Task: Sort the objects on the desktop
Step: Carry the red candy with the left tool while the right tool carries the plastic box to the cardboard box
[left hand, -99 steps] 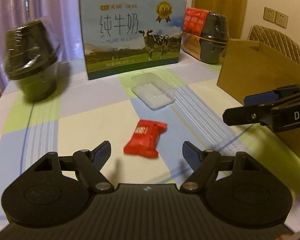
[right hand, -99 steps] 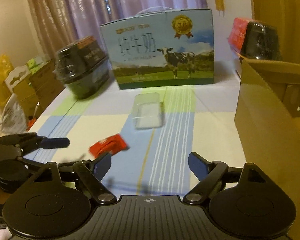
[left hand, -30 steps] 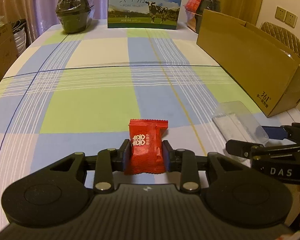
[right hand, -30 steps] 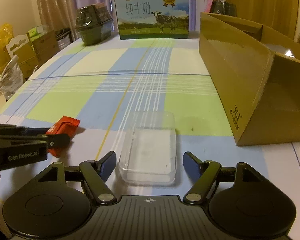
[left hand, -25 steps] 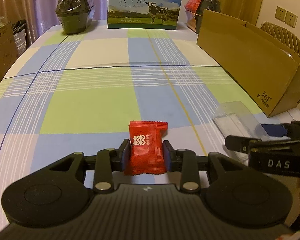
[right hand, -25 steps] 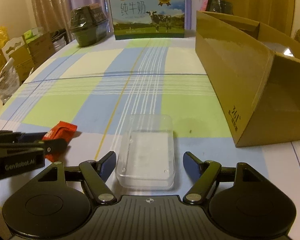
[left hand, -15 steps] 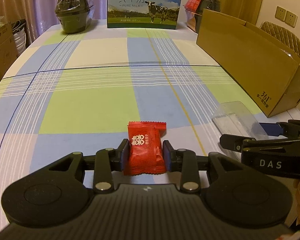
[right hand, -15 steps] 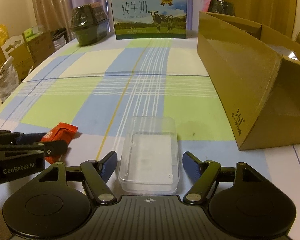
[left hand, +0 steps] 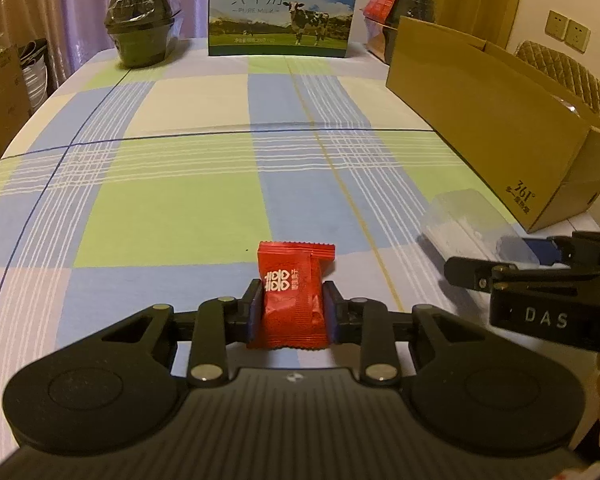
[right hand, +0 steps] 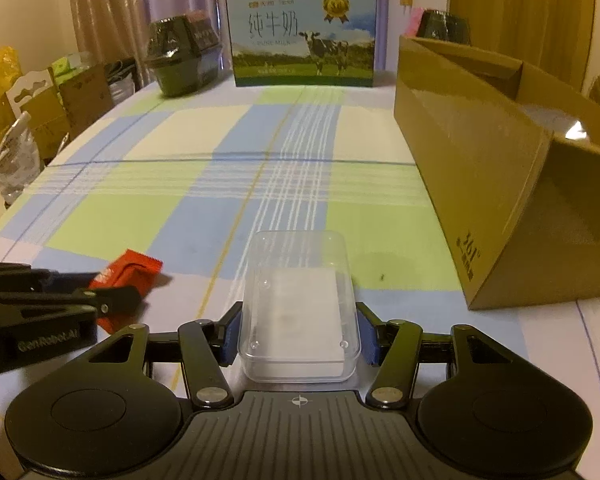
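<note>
Two grippers work side by side at the near end of the checked tablecloth [left hand: 172, 208]. On the left, the left gripper [left hand: 291, 306] is clamped on a red candy packet [left hand: 290, 294], its blue pads pressed against both sides of the wrapper, which stands upright between them with its crimped top edge showing; whether it is lifted clear of the cloth is hard to tell. To its right, the right gripper [right hand: 298, 332] has closed its fingers against the long sides of a clear plastic box [right hand: 298, 312], gripping it at the near end while the far end points up the table. Candy and box sit near each other, not touching. Further right, an open cardboard box [right hand: 480, 184] stands along the table's edge. At the far end, a black wrapped container [left hand: 142, 20] stands left, a milk carton [left hand: 282, 10] with a cow picture stands in the middle, and another dark container [left hand: 412, 8] with a red label stands right.
</note>
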Demonstrator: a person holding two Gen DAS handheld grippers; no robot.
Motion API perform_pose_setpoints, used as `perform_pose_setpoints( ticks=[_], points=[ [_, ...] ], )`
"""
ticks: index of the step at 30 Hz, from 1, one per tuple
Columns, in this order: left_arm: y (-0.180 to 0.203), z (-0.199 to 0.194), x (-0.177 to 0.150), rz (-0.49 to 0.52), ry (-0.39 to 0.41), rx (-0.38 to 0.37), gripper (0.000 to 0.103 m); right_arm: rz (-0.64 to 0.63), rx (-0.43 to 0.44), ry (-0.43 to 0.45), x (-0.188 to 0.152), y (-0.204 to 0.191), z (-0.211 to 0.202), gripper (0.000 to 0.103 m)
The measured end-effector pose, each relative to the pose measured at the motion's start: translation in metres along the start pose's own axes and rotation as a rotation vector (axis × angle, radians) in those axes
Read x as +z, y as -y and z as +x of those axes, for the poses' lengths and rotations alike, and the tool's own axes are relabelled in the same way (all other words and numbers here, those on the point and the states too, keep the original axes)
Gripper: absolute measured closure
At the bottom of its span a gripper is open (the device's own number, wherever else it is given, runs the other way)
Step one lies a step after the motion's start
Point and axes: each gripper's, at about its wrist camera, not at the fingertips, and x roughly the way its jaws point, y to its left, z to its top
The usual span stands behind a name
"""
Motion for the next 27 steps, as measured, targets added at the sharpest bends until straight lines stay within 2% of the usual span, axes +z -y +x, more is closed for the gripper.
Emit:
perform_pose_setpoints(
  ticks=[10,16,20,27],
  points=[
    [0.019,-0.023,0.015,0.02,0.044,-0.02,0.078,-0.002,-0.004,0.081,0.016,0.004,-0.036,0.05],
    [0.04,-0.043,0.045,0.021,0.093,-0.057,0.078,0.007,-0.028,0.179,0.037,0.016,-0.073,0.05],
    [0.066,-0.053,0.073,0.055,0.142,-0.095,0.078,0.031,-0.063,0.243,0.055,0.04,-0.096,0.05],
    [0.12,-0.053,0.123,0.094,0.208,-0.167,0.078,0.058,-0.144,0.314,0.09,0.104,-0.119,0.05]
  ],
)
